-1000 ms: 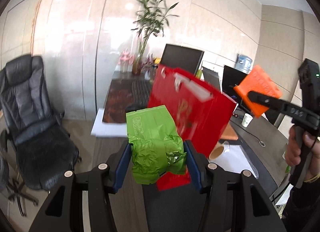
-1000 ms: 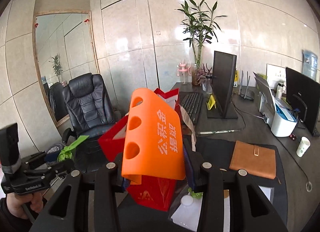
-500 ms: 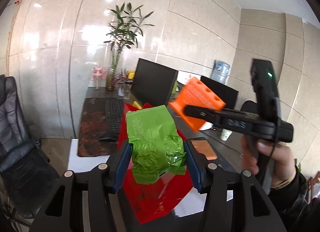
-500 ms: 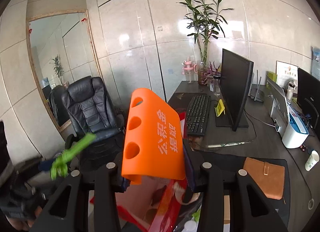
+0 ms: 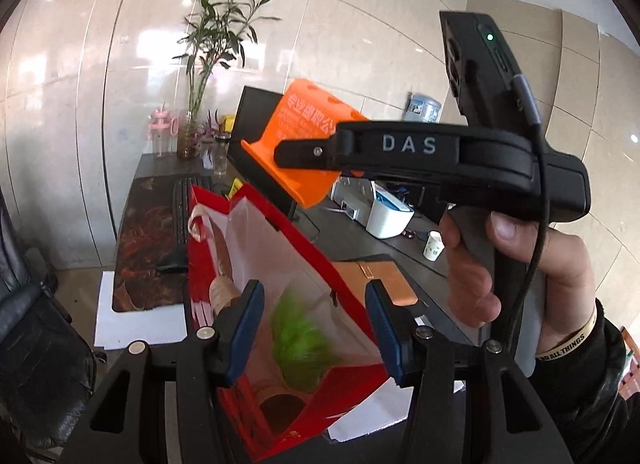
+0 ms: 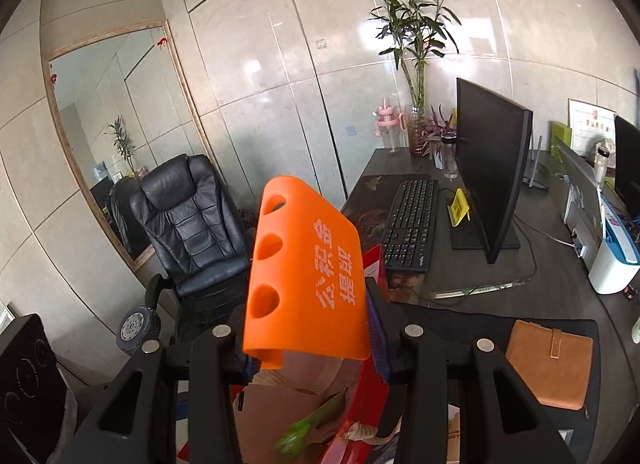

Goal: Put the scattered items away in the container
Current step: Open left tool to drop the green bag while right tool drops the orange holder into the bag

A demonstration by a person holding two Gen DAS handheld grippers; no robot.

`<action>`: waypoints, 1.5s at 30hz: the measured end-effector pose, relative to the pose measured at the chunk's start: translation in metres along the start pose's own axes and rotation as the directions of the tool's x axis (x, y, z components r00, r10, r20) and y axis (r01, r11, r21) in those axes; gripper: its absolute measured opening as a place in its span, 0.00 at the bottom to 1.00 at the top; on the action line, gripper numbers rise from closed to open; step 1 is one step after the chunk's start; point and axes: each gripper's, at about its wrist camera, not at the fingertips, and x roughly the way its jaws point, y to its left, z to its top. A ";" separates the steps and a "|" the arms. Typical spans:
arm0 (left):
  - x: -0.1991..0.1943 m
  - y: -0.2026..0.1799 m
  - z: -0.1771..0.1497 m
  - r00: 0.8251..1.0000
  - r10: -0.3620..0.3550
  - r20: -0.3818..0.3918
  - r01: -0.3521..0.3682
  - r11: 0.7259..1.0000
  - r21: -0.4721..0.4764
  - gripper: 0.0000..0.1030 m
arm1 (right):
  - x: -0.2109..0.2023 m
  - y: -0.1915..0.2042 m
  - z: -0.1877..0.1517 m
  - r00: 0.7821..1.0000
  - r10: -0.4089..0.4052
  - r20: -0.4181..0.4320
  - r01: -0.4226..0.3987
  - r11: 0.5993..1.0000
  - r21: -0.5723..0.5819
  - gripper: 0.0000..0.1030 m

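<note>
Office desk (image 5: 356,238) under a tiled wall, with a black chair at the far left, forms the setting. On it stands the red bag (image 5: 352,384), mouth open, serving as the container; it looks like thin paper, so it may tip if knocked. Inside its pale lining is the green packet (image 5: 300,340), blurred and probably dropping. It appears light, crinkled and soft, likely slippery foil, best taken across its middle. The left gripper (image 5: 314,292) stands over the bag's mouth with jaws apart, a clear gap either side of the packet and nothing gripped. Further right, the orange holder (image 6: 308,264) sits above the bag. It is a smooth moulded piece with three round holes along one edge and white printed characters on its face. It looks stiff and light, and should bear a firm pinch on its flat sides. The right gripper (image 6: 308,316) is clamped across it at the lower end, carried by a hand (image 5: 500,264).
</note>
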 end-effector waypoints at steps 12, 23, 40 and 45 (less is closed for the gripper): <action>0.001 0.006 -0.012 0.999 0.040 -0.022 -0.040 0.999 0.002 0.55 | 0.038 -0.008 -0.015 0.997 -0.017 -0.080 0.017 1.000 -0.002 0.45; 0.001 0.010 -0.012 0.999 0.046 -0.010 -0.046 0.999 -0.003 0.56 | 0.055 0.000 -0.025 0.993 -0.054 -0.109 0.047 0.997 -0.062 0.45; 0.001 0.009 -0.014 1.000 0.029 0.002 -0.029 1.000 0.004 0.81 | 0.056 0.002 -0.023 0.990 -0.096 -0.107 0.087 0.992 -0.092 0.47; 0.001 0.010 -0.016 0.999 0.031 0.005 -0.031 0.999 0.009 0.82 | 0.055 0.002 -0.023 0.991 -0.085 -0.108 0.075 0.993 -0.089 0.50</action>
